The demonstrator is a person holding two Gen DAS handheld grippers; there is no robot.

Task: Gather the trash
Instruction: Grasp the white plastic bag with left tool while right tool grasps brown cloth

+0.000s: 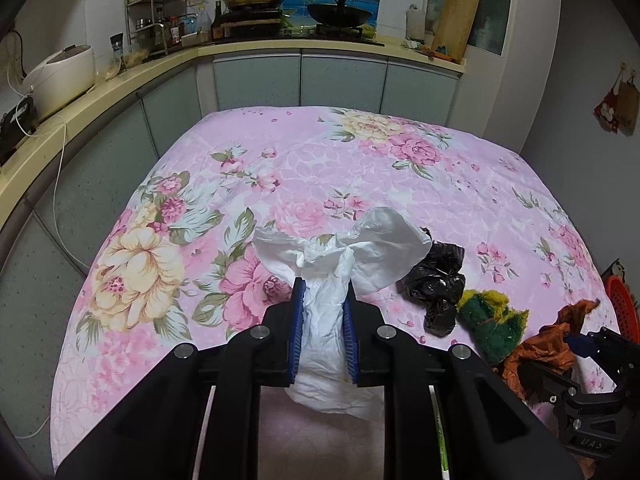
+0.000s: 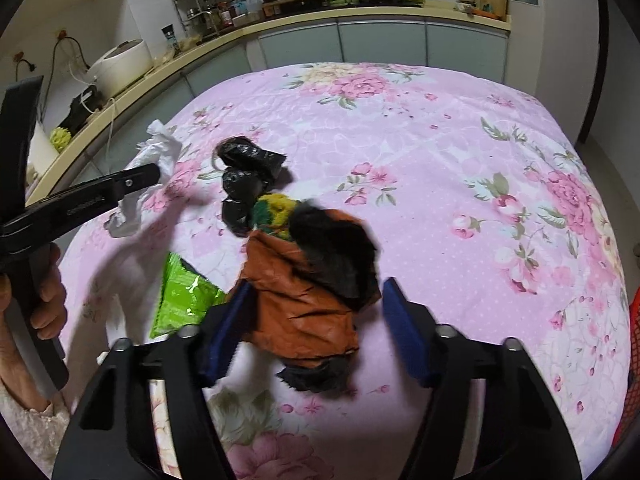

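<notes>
My left gripper (image 1: pixel 322 284) is shut on a crumpled white paper (image 1: pixel 360 248), whose ends fan out above the blue pads. In the right wrist view the same paper (image 2: pixel 160 148) sticks out past that gripper (image 2: pixel 154 174). An orange-brown and black wrapper (image 2: pixel 304 304) lies between the jaws of my right gripper (image 2: pixel 316 284). The left pad is at the wrapper's edge and the right pad stands just clear of it. Behind it lie a green-yellow scrubber (image 2: pixel 276 208) and a crumpled black bag (image 2: pixel 248 176). A green packet (image 2: pixel 180 300) lies to the left.
Everything lies on a table under a pink flowered cloth (image 1: pixel 360 160). A red basket (image 1: pixel 622 304) stands off the table's right edge. A kitchen counter (image 1: pixel 120 92) with a rice cooker and pans runs along the left and back. A hand (image 2: pixel 44 304) holds the left gripper.
</notes>
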